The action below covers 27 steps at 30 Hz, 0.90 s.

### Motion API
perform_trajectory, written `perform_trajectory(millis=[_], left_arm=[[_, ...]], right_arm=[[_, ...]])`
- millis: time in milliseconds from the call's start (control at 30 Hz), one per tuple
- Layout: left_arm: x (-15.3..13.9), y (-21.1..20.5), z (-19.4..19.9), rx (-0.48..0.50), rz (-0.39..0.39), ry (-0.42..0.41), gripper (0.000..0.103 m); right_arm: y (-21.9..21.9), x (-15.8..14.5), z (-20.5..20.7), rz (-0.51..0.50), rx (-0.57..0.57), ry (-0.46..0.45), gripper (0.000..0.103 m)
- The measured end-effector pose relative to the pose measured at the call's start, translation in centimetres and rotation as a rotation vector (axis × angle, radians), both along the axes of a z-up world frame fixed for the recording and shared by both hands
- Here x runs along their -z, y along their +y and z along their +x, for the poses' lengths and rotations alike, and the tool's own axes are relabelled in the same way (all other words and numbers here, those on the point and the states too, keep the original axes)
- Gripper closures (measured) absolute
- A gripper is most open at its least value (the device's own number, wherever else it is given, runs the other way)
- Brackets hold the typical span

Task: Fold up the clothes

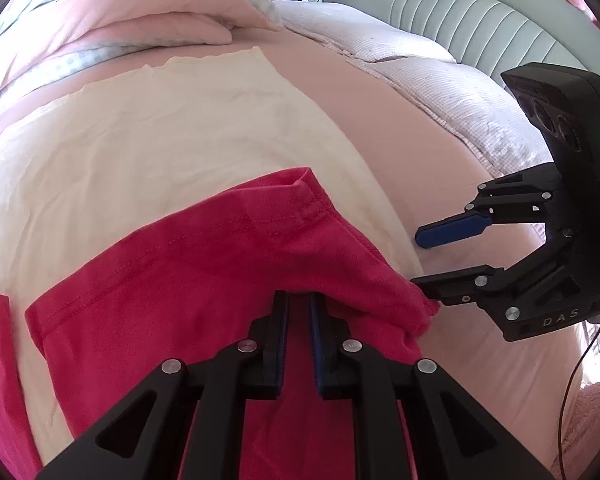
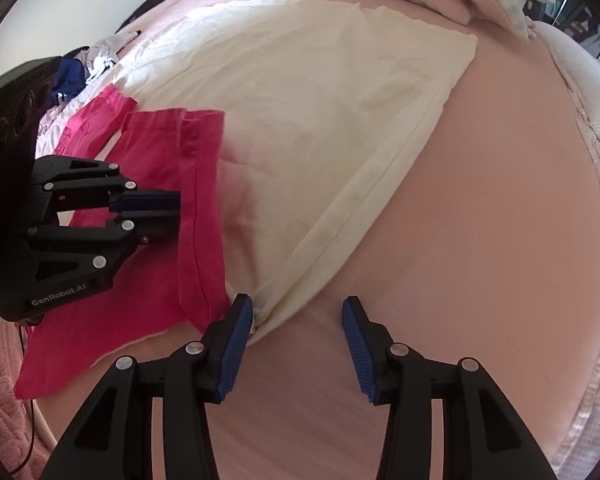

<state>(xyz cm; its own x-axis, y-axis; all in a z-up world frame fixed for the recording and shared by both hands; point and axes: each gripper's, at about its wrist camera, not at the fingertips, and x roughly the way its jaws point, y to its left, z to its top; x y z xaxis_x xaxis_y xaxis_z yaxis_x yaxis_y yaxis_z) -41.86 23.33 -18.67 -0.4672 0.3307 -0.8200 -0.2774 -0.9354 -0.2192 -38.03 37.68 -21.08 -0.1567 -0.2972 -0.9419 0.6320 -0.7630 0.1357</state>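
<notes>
soft pink garment [image 1: 220, 264], creased cream cloth [image 1: 160, 132]

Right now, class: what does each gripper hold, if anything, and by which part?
The left gripper is shut on the red garment, pinching its folded edge near the corner. The right gripper is open over the pink sheet, holding nothing.

To my right I see bare pink bed sheet [image 2: 480, 220], open for passing. Piled pink-and-blue checked bedding [image 1: 100, 28] blocks the far side; the ribbed grey headboard [image 1: 440, 12] walls off the far-right edge.
</notes>
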Motion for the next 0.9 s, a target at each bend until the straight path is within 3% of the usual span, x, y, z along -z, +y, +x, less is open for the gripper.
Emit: perform_trajectory(millis=[67,167,200,267,333,367,433,467,533,633,733,800,900], left_arm=[[-0.5,1.2,0.2,0.083,0.037,0.013,0.093],[-0.8,3.0,0.3,0.131,-0.044,0.04,0.094],[-0.6,3.2,-0.1,0.118,-0.056,0.041,0.093],[0.2,2.6,-1.3,0.039,-0.073,0.031,0.093],[0.7,0.6,-2.6,-0.074,-0.015,0.006,0.093],[0.9,-0.4,-3.0,-0.126,0.009,-0.003,0.093],[1.0,-1.6,-3.3,-0.189,-0.016,-0.009,0.094],[0.8,-1.7,-3.2,-0.171,0.016,-0.014,0.093],[0.3,-1.7,-2.8,-0.126,0.074,-0.019,0.093],[-0.4,0.4,-1.8,-0.024,0.021,0.01,0.093],[0.0,1.6,-1.4,0.021,0.023,0.012,0.093],[0.7,1.9,-1.7,0.02,0.009,0.008,0.093],[1.4,2.0,-2.5,0.002,0.029,0.01,0.094]], right_arm=[[0.0,-0.6,-0.3,0.013,0.002,0.038,0.057],[0.8,-1.6,-1.1,-0.014,0.125,0.111,0.057],[0.6,-1.0,-1.2,-0.017,0.115,0.083,0.057],[0.0,0.4,-1.2,-0.021,0.089,0.022,0.057],[-0.2,0.6,-0.2,0.02,0.028,0.073,0.057],[0.3,0.5,-0.3,0.028,0.034,0.05,0.057],[2.4,0.4,-0.9,0.079,0.098,0.033,0.056],[3.4,0.7,-1.1,0.144,0.129,0.049,0.055],[5.2,0.2,-1.4,0.108,0.198,0.05,0.053],[5.8,-1.2,-1.3,0.026,0.23,0.082,0.053],[3.6,-1.6,-0.7,-0.098,0.16,0.057,0.051],[2.0,-0.1,-0.3,-0.076,0.102,0.007,0.051],[1.8,0.2,1.1,-0.015,0.033,0.021,0.051]])
